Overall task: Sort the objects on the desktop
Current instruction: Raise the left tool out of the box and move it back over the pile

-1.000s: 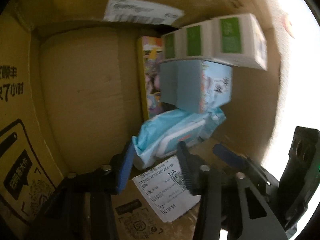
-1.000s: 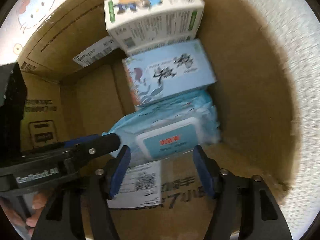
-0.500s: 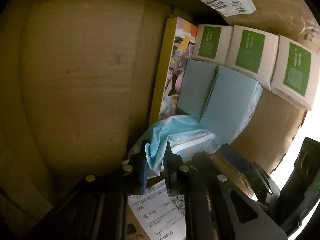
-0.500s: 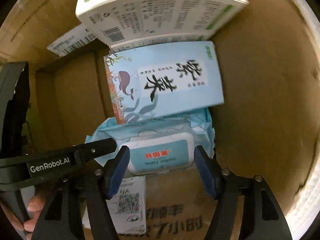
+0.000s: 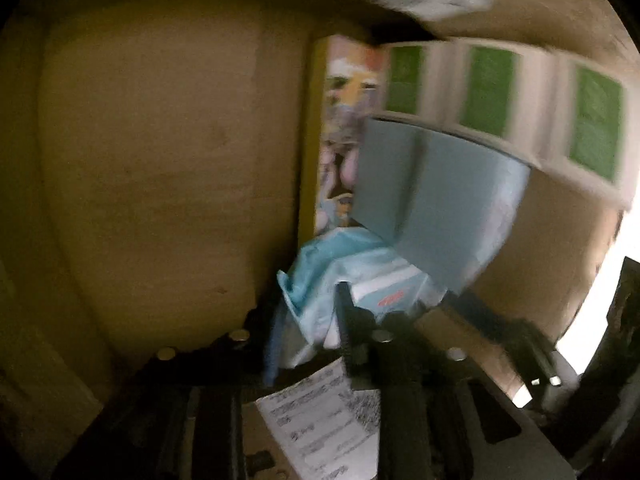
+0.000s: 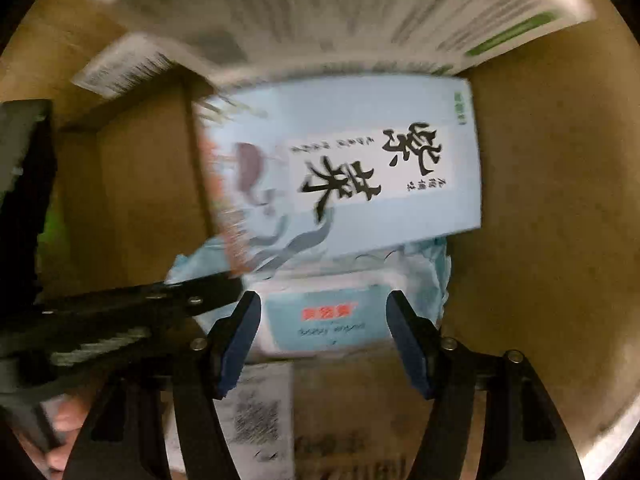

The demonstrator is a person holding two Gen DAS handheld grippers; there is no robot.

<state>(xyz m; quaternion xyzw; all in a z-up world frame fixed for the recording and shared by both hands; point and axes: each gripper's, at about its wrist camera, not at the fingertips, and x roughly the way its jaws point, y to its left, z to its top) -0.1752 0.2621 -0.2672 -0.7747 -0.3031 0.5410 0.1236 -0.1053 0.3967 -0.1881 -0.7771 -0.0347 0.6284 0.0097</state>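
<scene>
Nearest to us, deep in the cardboard box (image 6: 560,208), the left hand-held gripper (image 5: 308,340) has let go: half a second ago its jaws were pinched tight on the crinkled end of the wet wipes pack (image 6: 332,320), and now they are opening again, the pale blue wrapper lying loose between them rather than squeezed. A second ago they stood about this wide, so the pinch was brief. Just to its right, the right hand-held gripper (image 6: 324,336) stands open with a pad on either side of the pack's white lid, close but not pressing as far as I can make out through the blur; both tools have sunk a little deeper into the box. The pack lies on the box floor, just beyond a white shipping label (image 5: 320,420) stuck to the cardboard. Beyond it stands the light blue box (image 6: 360,168) with bold black characters, its near edge over the pack's far end, and further still the white carton with green panels (image 5: 488,88), with a colourful book-like thing (image 5: 340,140) standing on edge to the left. The release suggests the wipes have been nudged into place among the sorted things, or that the grasp is being handed to the right tool; I cannot say which.
</scene>
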